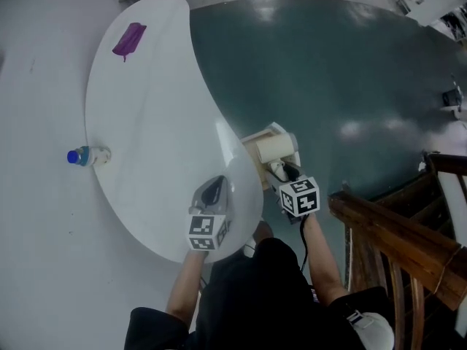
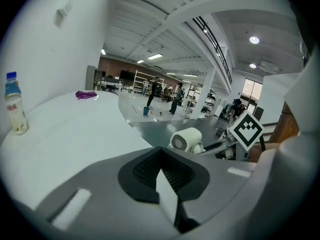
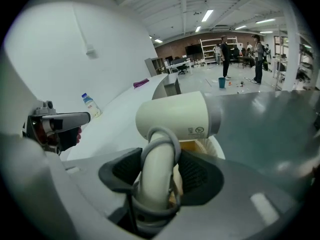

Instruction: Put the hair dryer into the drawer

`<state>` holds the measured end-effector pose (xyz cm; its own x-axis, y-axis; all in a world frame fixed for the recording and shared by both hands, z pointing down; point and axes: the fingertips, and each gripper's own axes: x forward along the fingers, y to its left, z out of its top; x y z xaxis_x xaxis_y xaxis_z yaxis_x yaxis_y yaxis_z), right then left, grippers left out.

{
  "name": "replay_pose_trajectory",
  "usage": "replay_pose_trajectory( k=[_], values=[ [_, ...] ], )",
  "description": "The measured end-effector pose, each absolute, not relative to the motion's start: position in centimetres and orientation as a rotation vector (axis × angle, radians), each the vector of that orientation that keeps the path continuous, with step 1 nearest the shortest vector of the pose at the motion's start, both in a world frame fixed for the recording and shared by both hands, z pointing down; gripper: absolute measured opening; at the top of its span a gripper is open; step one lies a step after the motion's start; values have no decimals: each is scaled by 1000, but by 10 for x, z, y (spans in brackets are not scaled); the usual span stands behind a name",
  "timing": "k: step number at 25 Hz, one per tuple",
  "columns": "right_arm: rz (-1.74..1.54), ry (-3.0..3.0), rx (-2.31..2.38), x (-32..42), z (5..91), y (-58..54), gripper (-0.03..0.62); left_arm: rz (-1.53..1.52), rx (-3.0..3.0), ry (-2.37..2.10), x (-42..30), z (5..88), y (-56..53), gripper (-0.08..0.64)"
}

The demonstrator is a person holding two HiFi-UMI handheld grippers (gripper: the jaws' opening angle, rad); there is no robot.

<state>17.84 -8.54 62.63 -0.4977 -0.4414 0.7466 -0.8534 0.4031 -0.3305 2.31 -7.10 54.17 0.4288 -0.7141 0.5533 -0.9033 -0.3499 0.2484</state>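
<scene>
The cream hair dryer [image 1: 276, 149] [image 3: 180, 115] hangs by its handle in my right gripper [image 1: 287, 172] [image 3: 157, 176], which is shut on it, cord looped round the handle. It hovers just over the open drawer [image 1: 264, 130] at the edge of the white table [image 1: 146, 122]; the drawer's wooden inside [image 3: 197, 145] shows under the dryer's barrel. My left gripper [image 1: 213, 189] [image 2: 162, 171] sits over the table's near edge, left of the drawer, jaws closed with nothing held. From there the hair dryer [image 2: 184, 140] shows to the right.
A water bottle [image 1: 89, 155] [image 2: 15, 109] with a blue cap stands at the table's left side. A purple item [image 1: 129, 39] [image 2: 86, 94] lies at the far end. A wooden railing [image 1: 394, 239] runs close on my right. Dark green floor lies beyond the drawer.
</scene>
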Motion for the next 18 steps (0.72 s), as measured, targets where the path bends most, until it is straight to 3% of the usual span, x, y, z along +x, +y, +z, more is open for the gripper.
replay_pose_trajectory(
  k=[18],
  values=[
    [1079, -1983, 954, 167, 731, -86, 232, 549, 2079, -1340, 23, 604, -88, 8]
  ],
)
